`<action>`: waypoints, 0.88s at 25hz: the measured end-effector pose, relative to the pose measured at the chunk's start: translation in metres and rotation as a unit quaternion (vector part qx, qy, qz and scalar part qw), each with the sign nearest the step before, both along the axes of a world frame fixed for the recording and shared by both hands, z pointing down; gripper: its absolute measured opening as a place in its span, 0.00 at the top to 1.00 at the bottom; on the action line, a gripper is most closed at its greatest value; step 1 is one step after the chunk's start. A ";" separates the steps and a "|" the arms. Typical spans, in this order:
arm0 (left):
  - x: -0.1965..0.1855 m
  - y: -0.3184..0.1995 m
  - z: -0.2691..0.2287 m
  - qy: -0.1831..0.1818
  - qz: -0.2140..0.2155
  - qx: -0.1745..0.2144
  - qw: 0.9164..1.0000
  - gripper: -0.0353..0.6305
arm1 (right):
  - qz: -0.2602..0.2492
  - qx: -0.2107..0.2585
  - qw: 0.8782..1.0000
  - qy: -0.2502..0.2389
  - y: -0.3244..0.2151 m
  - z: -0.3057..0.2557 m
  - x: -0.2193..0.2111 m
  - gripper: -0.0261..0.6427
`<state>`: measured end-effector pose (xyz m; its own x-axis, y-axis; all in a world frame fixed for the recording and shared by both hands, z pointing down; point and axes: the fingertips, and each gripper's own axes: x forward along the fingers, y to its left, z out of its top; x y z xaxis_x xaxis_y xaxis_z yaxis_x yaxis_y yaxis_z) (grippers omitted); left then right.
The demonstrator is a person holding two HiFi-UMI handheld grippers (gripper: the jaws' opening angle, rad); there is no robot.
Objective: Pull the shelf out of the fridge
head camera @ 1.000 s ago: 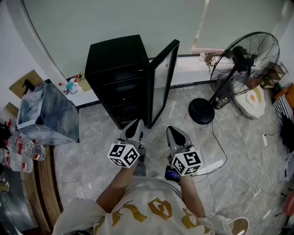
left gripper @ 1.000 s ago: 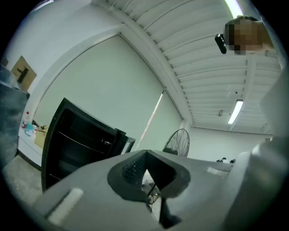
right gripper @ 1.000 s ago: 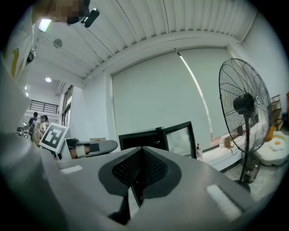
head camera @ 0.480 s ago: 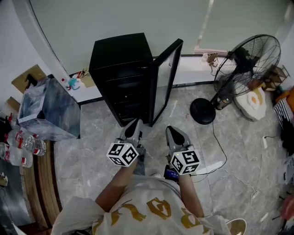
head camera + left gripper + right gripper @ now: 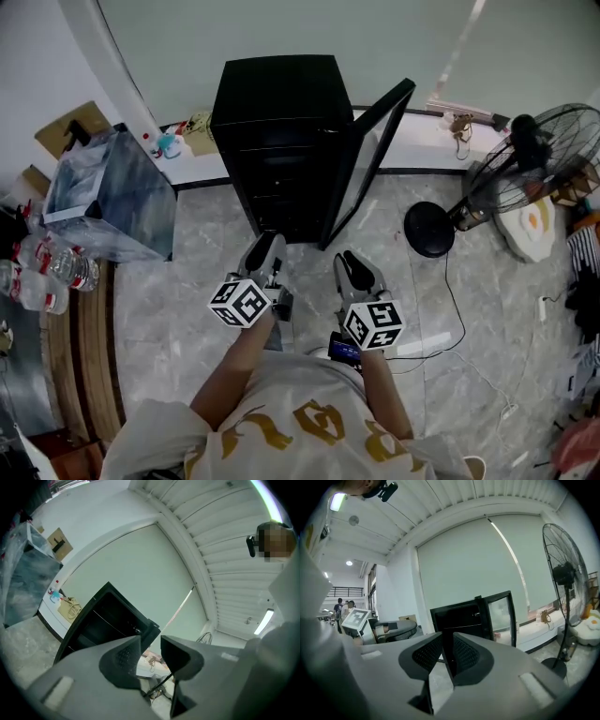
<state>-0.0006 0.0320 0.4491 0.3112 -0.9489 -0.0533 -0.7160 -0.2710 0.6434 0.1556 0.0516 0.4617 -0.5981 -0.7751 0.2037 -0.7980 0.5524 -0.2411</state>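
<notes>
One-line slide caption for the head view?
Left gripper and right gripper, both empty, held before the black fridge, door open; fan at right.

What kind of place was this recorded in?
Probably an informal workroom or storage corner: a small black fridge stands open on a stone-look floor, near a pedestal fan and loose water bottles.

Matt black fridge [image 5: 281, 98] with glass door [image 5: 371, 161] on glossy, seemingly marble floor [image 5: 187, 300].
</notes>
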 end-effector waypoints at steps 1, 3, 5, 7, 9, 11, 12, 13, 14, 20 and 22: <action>-0.010 -0.009 0.002 0.008 -0.003 -0.002 1.000 0.78 | 0.000 0.000 1.000 0.000 -0.007 0.000 -0.008 0.83; -0.026 -0.031 0.005 0.026 -0.004 -0.007 1.000 0.78 | 0.005 -0.002 1.000 0.002 -0.026 0.000 -0.019 0.83; -0.037 -0.058 0.008 0.043 0.002 -0.010 0.999 0.78 | 0.016 -0.008 1.000 0.011 -0.047 0.003 -0.029 0.84; -0.049 -0.084 0.013 0.060 0.011 -0.017 0.998 0.78 | 0.028 -0.016 0.999 0.022 -0.069 0.007 -0.041 0.82; -0.060 -0.109 0.020 0.079 0.022 -0.029 0.996 0.78 | 0.037 -0.021 0.999 0.028 -0.089 0.010 -0.056 0.81; -0.071 -0.133 0.028 0.087 0.037 -0.039 0.995 0.78 | 0.042 -0.023 0.998 0.033 -0.110 0.011 -0.073 0.81; -0.075 -0.145 0.033 0.081 0.046 -0.043 0.995 0.78 | 0.045 -0.024 0.998 0.037 -0.121 0.012 -0.081 0.81; -0.078 -0.156 0.037 0.071 0.056 -0.046 0.995 0.78 | 0.049 -0.025 0.998 0.043 -0.131 0.014 -0.088 0.81; -0.081 -0.166 0.042 0.062 0.064 -0.049 0.995 0.78 | 0.054 -0.026 0.997 0.049 -0.140 0.016 -0.093 0.81; -0.100 -0.217 0.068 0.101 0.098 -0.078 0.987 0.78 | 0.092 -0.029 0.992 0.078 -0.176 0.024 -0.118 0.80; -0.106 -0.231 0.077 0.149 0.096 -0.094 0.980 0.78 | 0.094 -0.031 0.991 0.088 -0.181 0.025 -0.124 0.80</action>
